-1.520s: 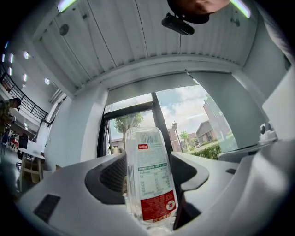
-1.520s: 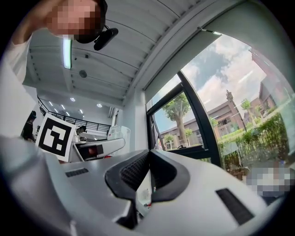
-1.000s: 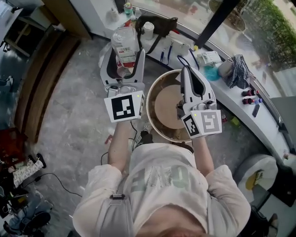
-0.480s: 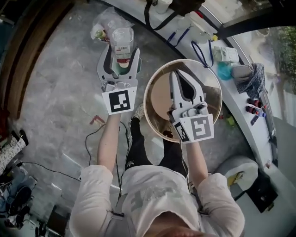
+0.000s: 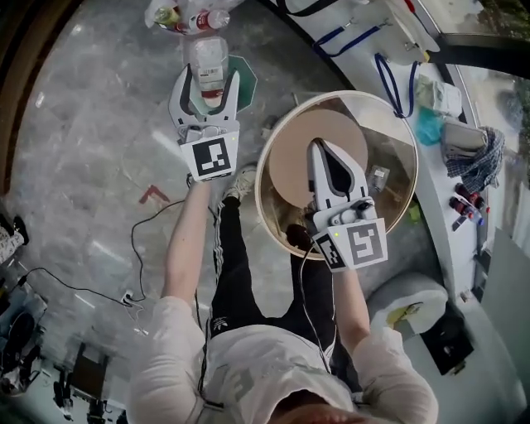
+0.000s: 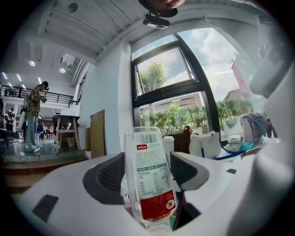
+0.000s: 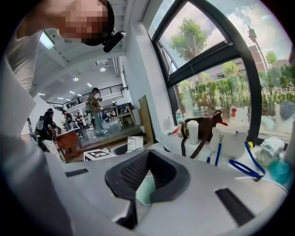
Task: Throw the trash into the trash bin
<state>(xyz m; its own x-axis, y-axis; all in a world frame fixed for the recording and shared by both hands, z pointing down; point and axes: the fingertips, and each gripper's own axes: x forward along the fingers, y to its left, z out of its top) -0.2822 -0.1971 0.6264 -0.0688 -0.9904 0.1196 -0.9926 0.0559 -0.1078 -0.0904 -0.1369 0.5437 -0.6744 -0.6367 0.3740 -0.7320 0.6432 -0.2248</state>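
A clear plastic bottle (image 5: 207,60) with a red and white label stands upright between the fingers of my left gripper (image 5: 207,74), which is shut on it. The bottle (image 6: 148,177) fills the middle of the left gripper view. In the head view, a teal-rimmed bin (image 5: 246,77) on the floor shows partly from under that gripper and the bottle. My right gripper (image 5: 320,147) hangs over a big round tan tub (image 5: 403,141) with a brown disc inside. Its jaws meet at the tips with nothing held (image 7: 146,156).
A clear bag of bottles (image 5: 184,15) lies on the grey floor beyond the bin. A white counter (image 5: 389,50) with blue straps, a cloth and small items curves along the right. A white round stool (image 5: 410,300) stands at the lower right. A black cable (image 5: 145,240) crosses the floor.
The left gripper has carried the bottle away from the counter and now holds it over the teal bin. The right gripper has stayed shut over the round tub.
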